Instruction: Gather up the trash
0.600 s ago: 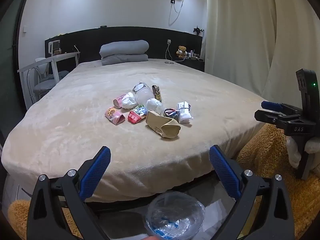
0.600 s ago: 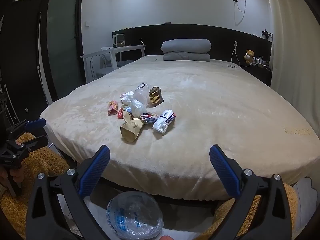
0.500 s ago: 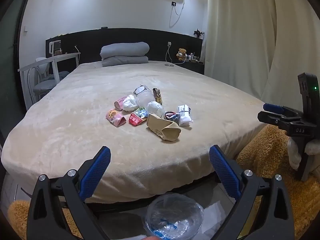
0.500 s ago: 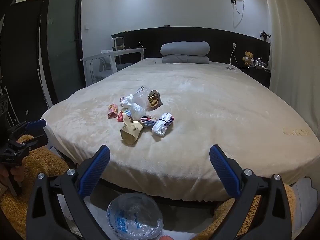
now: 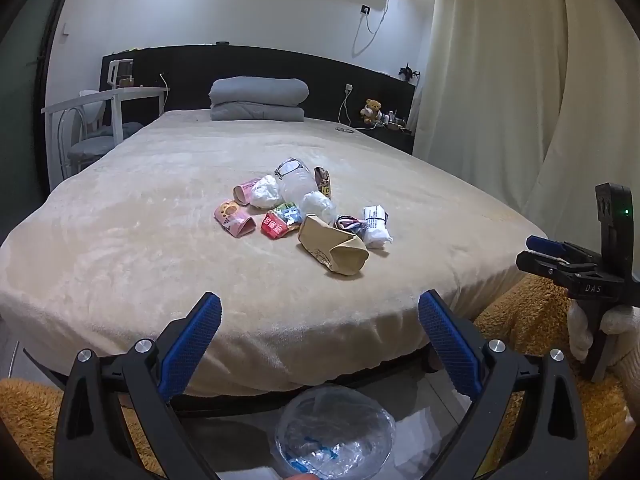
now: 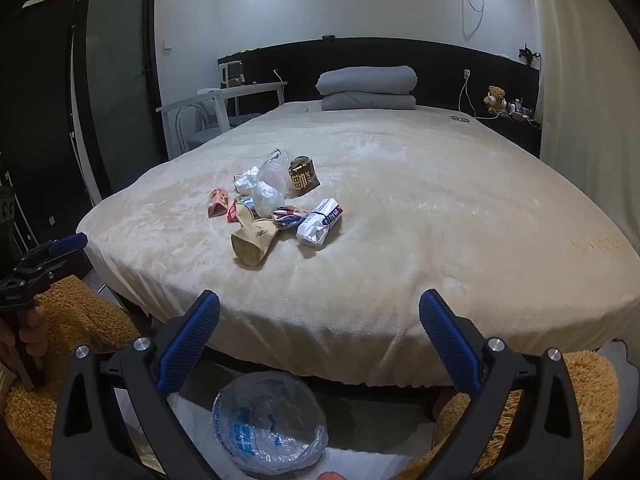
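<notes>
Left tool spread wide and gripping nothing; right tool likewise wide apart and empty, both held off the near edge of the bed, well short of the litter.

Trash pile bunched near the middle of the bed: brown paper bag nearest, white wrapped packet just right of it, red wrapper and pink wrapper to the left, crumpled clear plastic and a small dark carton at the far side. Pieces touching or overlapping, none lifted.

Clear lined bin low in front, below the bed edge, between the tool fingers in both views; contents hard to make out beyond the plastic liner.

Judged from this: barely begun. Nothing yet grasped, whole pile left to carry across. Nearest paper bag probably the easiest first pick.

Farther off: folded grey bedding by the black headboard, teddy bear far right, cream curtain along the right.
</notes>
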Demonstrator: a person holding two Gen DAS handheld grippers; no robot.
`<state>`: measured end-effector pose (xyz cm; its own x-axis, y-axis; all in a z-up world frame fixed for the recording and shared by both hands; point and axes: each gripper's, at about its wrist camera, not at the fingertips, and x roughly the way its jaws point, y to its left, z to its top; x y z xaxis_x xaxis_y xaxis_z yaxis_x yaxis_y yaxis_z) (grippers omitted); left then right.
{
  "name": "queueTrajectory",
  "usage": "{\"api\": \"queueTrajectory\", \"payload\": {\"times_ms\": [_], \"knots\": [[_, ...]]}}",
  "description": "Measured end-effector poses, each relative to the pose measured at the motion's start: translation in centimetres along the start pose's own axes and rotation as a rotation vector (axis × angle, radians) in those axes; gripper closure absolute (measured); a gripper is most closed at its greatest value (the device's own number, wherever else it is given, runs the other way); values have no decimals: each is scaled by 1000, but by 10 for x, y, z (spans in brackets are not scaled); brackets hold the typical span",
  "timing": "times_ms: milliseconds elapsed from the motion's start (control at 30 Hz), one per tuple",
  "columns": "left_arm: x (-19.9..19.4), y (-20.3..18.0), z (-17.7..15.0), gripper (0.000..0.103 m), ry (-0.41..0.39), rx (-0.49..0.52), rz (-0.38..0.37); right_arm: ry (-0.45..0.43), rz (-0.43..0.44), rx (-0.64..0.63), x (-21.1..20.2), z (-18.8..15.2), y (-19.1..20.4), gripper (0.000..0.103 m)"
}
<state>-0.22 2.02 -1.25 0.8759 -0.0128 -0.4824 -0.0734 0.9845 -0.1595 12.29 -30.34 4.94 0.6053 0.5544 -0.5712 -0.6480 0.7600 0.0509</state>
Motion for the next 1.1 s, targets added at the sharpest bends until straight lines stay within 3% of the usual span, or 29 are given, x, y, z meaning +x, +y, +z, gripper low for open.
{"api": "queueTrajectory", "payload": {"times_ms": [1100], "knots": [[-4,6,-15,6,-20,31,5,-10,-2,-14,4,-13,-9,4]]}}
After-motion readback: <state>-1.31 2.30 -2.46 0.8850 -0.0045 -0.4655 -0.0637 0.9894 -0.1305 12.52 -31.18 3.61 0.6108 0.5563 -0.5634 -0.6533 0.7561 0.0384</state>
